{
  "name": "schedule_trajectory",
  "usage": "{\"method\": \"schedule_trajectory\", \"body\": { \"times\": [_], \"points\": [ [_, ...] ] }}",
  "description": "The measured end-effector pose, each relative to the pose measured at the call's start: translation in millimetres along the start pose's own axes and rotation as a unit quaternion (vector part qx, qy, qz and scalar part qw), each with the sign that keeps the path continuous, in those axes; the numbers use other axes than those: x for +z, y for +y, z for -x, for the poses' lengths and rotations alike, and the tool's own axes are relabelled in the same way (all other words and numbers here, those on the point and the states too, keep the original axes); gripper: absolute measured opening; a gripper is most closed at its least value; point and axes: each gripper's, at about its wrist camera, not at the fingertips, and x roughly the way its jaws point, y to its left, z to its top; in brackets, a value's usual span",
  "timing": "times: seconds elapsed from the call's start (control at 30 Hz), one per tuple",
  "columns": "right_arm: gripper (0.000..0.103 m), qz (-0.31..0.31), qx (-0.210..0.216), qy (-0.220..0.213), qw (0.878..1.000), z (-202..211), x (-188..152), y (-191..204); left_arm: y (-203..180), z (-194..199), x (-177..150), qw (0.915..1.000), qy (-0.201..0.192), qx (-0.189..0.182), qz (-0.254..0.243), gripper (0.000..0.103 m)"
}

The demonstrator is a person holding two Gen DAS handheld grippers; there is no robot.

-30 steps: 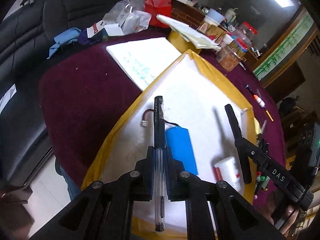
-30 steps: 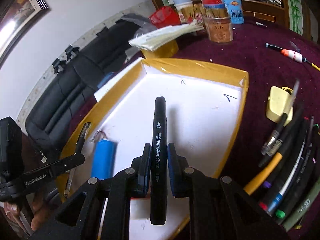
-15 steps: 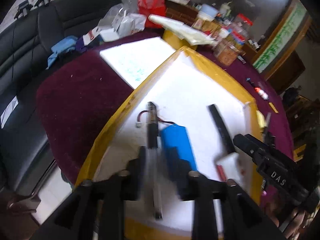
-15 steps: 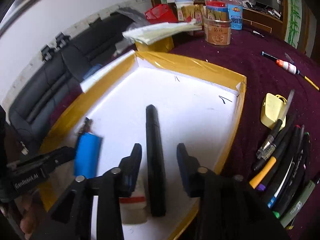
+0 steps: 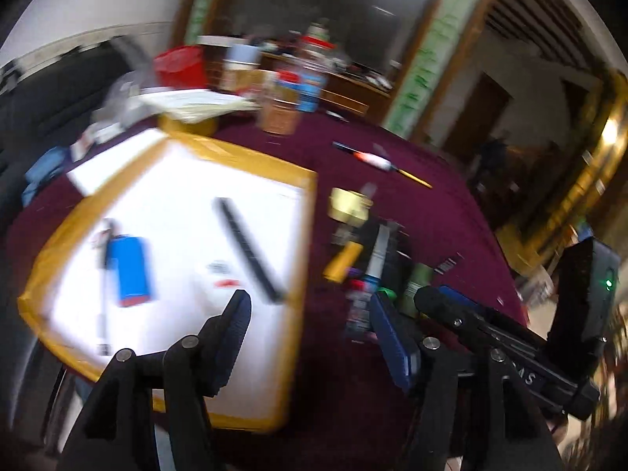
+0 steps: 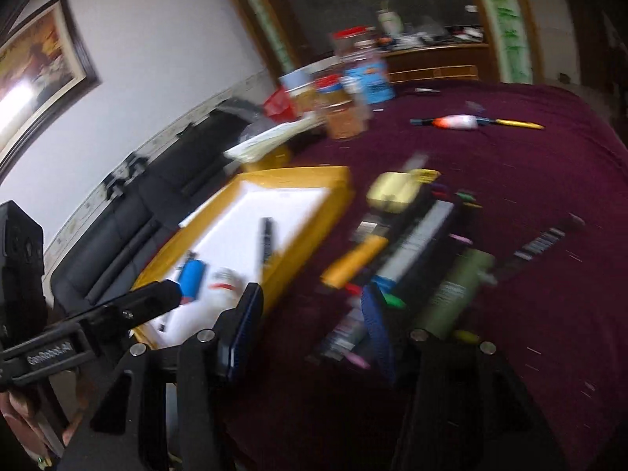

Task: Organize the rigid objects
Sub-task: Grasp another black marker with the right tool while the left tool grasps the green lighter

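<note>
We see our left tool (image 5: 310,333) and right tool (image 6: 314,322) with jaws just opened and empty (both views blurred), the black marker (image 5: 249,251) and clear pen (image 5: 104,298) lying in the yellow-rimmed tray (image 5: 302,243) on the maroon counter (image 5: 424,212).

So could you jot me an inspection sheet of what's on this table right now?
Surface: maroon tablecloth.
Job's things: yellow-rimmed white tray holds black marker, blue battery, clear pen.
Clutter: pen pile beside tray; jars behind.
Grippers: left hand-held gripper and right hand-held gripper open, empty, jaws just opened.
Cables: nothing seen clearly.
Surroundings: black sofa, framed picture.
</note>
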Motion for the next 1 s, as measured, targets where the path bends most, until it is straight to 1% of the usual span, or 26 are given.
{"method": "schedule_trajectory", "body": {
  "times": [0.1,0.17,0.2,0.23,0.3,0.4,0.5,0.6,0.7,0.77,0.83,0.87,0.9,0.93,1.0],
  "points": [
    [0.051,-0.04,-0.007,0.0,0.999,19,-5,-39,-33,-10,-4,0.9993,0.002,-0.005,-0.037,0.067],
    [0.051,-0.078,-0.026,0.019,0.996,23,-5,-66,-46,-15,-8,0.9988,0.007,-0.01,-0.047,0.068],
    [0.051,-0.095,-0.042,0.029,0.994,22,-5,-77,-51,-19,-11,0.9985,0.013,-0.013,-0.051,0.068],
    [0.051,-0.111,-0.059,0.035,0.991,22,-5,-87,-55,-22,-15,0.9983,0.018,-0.015,-0.053,0.068],
    [0.051,-0.134,-0.077,0.041,0.987,18,0,-106,-58,-27,-20,0.9981,0.026,-0.014,-0.055,0.068],
    [0.051,-0.155,-0.1,0.04,0.982,9,14,-123,-59,-31,-22,0.9978,0.035,-0.012,-0.056,0.068],
    [0.05,-0.175,-0.114,0.045,0.977,-5,29,-137,-56,-30,-22,0.998,0.032,-0.012,-0.053,0.068],
    [0.05,-0.177,-0.147,0.048,0.972,-24,45,-144,-52,-31,-21,0.9984,0.033,-0.009,-0.044,0.068],
    [0.049,-0.18,-0.187,0.054,0.964,-38,52,-153,-49,-32,-19,0.9986,0.03,-0.009,-0.041,0.068],
    [0.049,-0.176,-0.215,0.066,0.959,-50,54,-155,-45,-31,-15,0.9988,0.028,-0.006,-0.038,0.068],
    [0.048,-0.164,-0.234,0.079,0.955,-61,54,-154,-37,-26,-9,0.9994,0.022,-0.017,-0.022,0.068],
    [0.046,-0.155,-0.247,0.089,0.952,-69,54,-153,-31,-24,-6,0.9995,0.019,-0.021,-0.01,0.068],
    [0.038,-0.141,-0.265,0.085,0.95,-71,55,-150,-27,-23,-5,0.9996,0.018,-0.022,-0.002,0.068],
    [0.036,-0.131,-0.282,0.087,0.946,-74,54,-148,-22,-23,-3,0.9996,0.017,-0.024,0.006,0.068],
    [0.027,-0.119,-0.297,0.079,0.944,-74,51,-145,-17,-26,-2,0.9993,0.025,-0.024,0.014,0.068]
  ]
}}
